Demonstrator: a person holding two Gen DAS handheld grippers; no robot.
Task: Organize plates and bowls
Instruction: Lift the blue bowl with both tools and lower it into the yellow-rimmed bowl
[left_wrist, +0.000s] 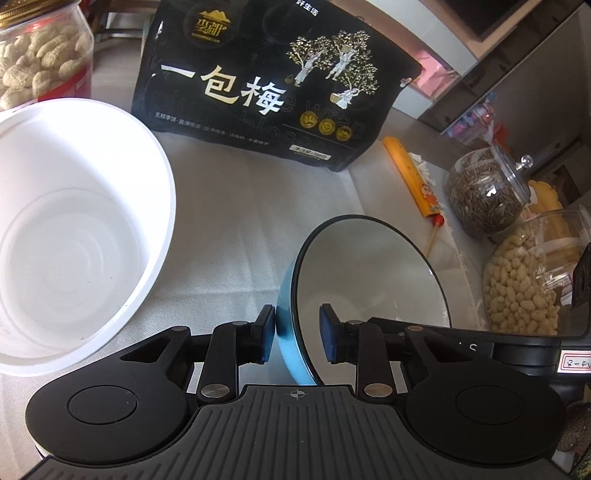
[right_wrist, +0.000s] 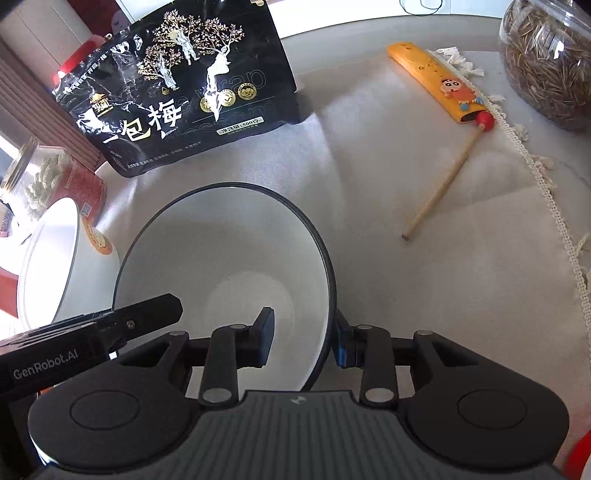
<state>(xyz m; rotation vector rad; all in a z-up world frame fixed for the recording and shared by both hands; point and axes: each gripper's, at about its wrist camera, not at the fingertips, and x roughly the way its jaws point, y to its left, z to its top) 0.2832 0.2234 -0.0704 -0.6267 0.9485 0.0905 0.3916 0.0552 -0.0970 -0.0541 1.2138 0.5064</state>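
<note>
A blue bowl (left_wrist: 373, 273) with a white inside and dark rim is held tilted above the grey tablecloth. My left gripper (left_wrist: 297, 334) straddles its near rim, one pad outside, one inside, with a gap beside the inner pad. My right gripper (right_wrist: 304, 341) straddles the opposite rim of the same bowl (right_wrist: 229, 266), with a clear gap at its inner pad. The left gripper's body (right_wrist: 92, 328) shows at the bowl's left in the right wrist view. A large white bowl (left_wrist: 70, 229) stands upright on the table to the left; it also shows in the right wrist view (right_wrist: 48, 258).
A black snack bag (left_wrist: 273, 85) stands at the back. A peanut jar (left_wrist: 40, 55) is at the back left. A yellow chopstick case (right_wrist: 436, 81) with a chopstick (right_wrist: 439, 192), a seed jar (left_wrist: 484, 192) and a nut jar (left_wrist: 532, 277) are to the right.
</note>
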